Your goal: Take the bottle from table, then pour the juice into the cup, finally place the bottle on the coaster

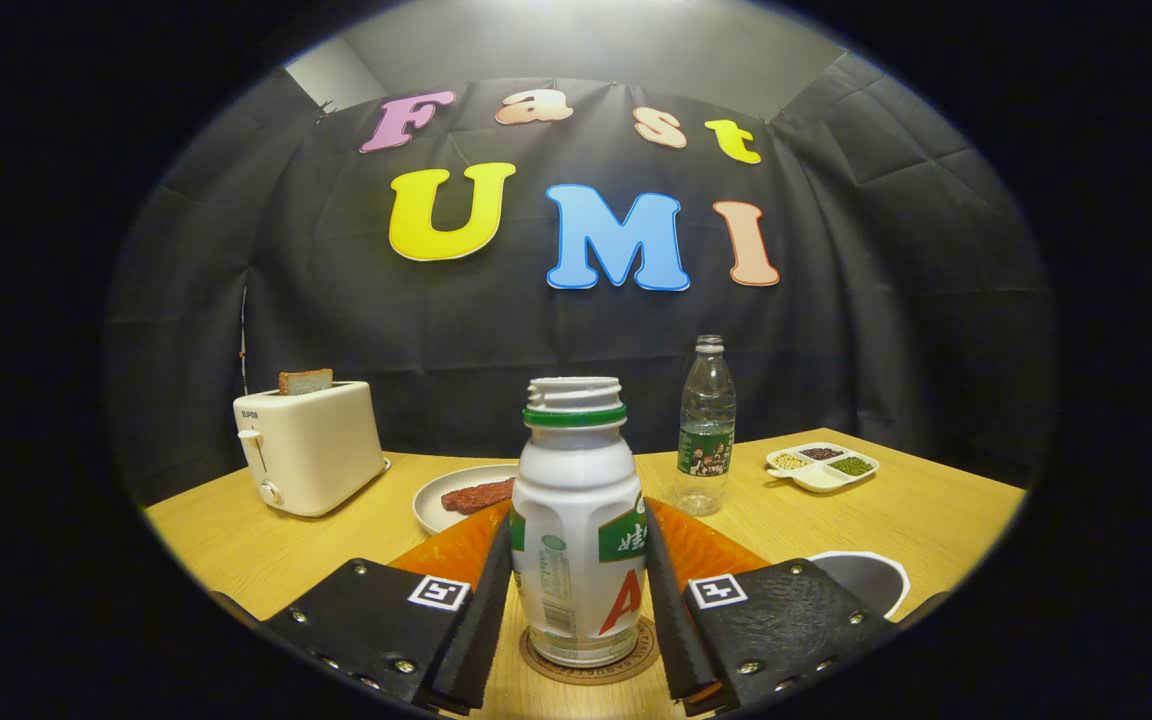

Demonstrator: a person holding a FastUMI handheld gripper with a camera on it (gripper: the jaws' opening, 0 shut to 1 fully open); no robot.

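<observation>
Standing upright on a round coaster point(626, 668), the white bottle point(578, 530) sits between the two fingers of the tongs point(578, 610), cap off, green ring round its open neck. Both fingers lie right against the bottle's sides, left one at 9 o'clock, right one at 3; can't tell if they press or merely touch, so grip state unclear.

Cup point(871, 578): white rim, grey inside, on the bench point(926, 510) at approx 3 o'clock from the bottle, just past the right finger.

An orange mat point(706, 550) lies directly behind the bottle at 12 o'clock, partly hidden by bottle & fingers. Beyond it, approx 11 o'clock, a white plate point(436, 495) w/ a reddish piece of meat point(476, 495). Further out at 10 o'clock, a cream toaster point(311, 445) w/ a slice of toast point(305, 380) sticking up from its slot.

At approx 1 o'clock a clear plastic water bottle point(706, 425) stands upright, capless, w/ a green label. At 2 o'clock, near the far bench edge, a white divided dish point(821, 466) holds small beans or grains, sorted by colour in separate sections.
</observation>
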